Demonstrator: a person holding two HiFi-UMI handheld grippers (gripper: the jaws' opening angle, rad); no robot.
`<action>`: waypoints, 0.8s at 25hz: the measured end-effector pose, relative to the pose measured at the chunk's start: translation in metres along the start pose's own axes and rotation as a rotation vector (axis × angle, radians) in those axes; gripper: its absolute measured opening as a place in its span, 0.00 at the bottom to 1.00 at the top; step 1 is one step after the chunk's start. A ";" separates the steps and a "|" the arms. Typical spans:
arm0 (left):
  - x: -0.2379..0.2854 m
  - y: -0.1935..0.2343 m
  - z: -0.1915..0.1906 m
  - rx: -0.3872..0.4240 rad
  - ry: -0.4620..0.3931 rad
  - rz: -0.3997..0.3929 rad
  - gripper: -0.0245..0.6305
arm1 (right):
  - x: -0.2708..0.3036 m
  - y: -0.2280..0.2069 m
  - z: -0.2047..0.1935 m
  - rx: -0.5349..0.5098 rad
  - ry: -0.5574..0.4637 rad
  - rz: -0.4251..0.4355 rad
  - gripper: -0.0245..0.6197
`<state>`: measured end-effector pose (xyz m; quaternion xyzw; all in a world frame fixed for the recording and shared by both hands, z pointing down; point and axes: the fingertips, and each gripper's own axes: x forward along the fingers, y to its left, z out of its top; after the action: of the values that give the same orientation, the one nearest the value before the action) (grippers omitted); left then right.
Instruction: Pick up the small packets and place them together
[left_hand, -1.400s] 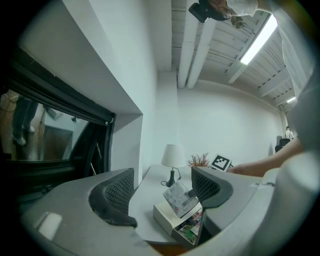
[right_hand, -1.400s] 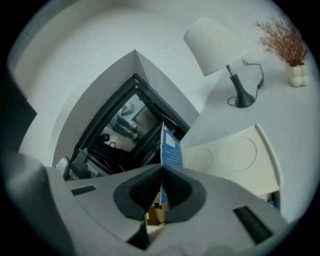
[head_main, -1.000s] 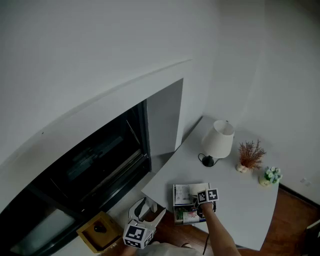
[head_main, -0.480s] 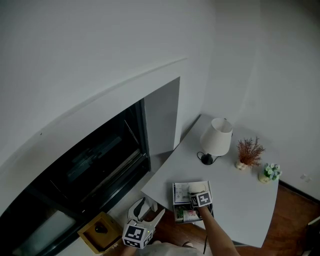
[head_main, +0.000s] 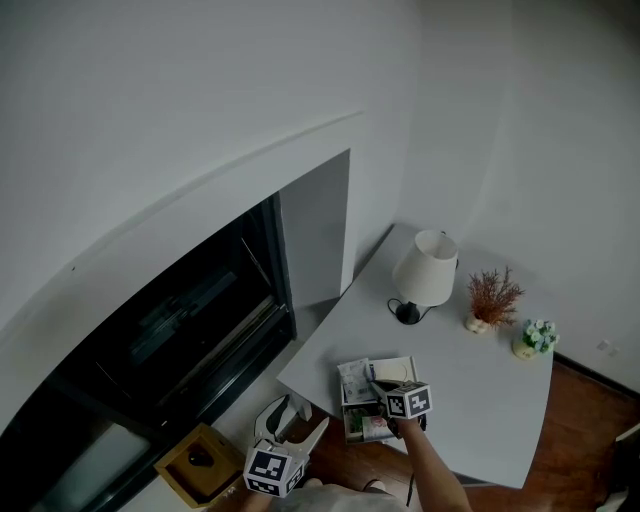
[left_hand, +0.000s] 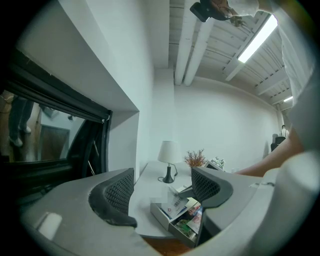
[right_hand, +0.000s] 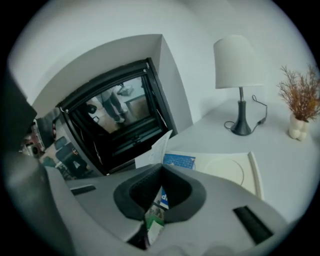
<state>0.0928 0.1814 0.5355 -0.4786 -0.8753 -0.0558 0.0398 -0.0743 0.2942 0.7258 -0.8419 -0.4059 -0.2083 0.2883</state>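
Note:
A shallow tray of small packets sits at the near edge of the white table. My right gripper is over the tray's left part, shut on a white packet with blue print. In the right gripper view that packet sticks up from between the closed jaws of the right gripper, above the tray. My left gripper hangs off the table to the lower left, open and empty. The left gripper view looks past the left gripper at the tray.
A white lamp, a dried plant and a small flower pot stand at the back of the table. A dark glass opening fills the wall at the left. A wooden box sits on the floor.
The right gripper has shifted slightly left over the tray and closed on the white packet, which now stands up at the tray's left. The left gripper has stayed put.

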 end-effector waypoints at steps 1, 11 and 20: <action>0.001 -0.002 0.000 0.000 -0.001 -0.005 0.57 | -0.008 0.007 0.005 0.000 -0.030 0.025 0.04; 0.014 -0.026 0.003 0.002 -0.026 -0.058 0.57 | -0.103 0.039 0.003 0.006 -0.247 0.018 0.04; 0.006 -0.034 0.017 -0.022 -0.131 -0.048 0.56 | -0.186 0.061 -0.009 -0.156 -0.473 -0.210 0.04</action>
<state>0.0613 0.1704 0.5178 -0.4604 -0.8867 -0.0348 -0.0240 -0.1352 0.1532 0.6047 -0.8400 -0.5299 -0.0654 0.0968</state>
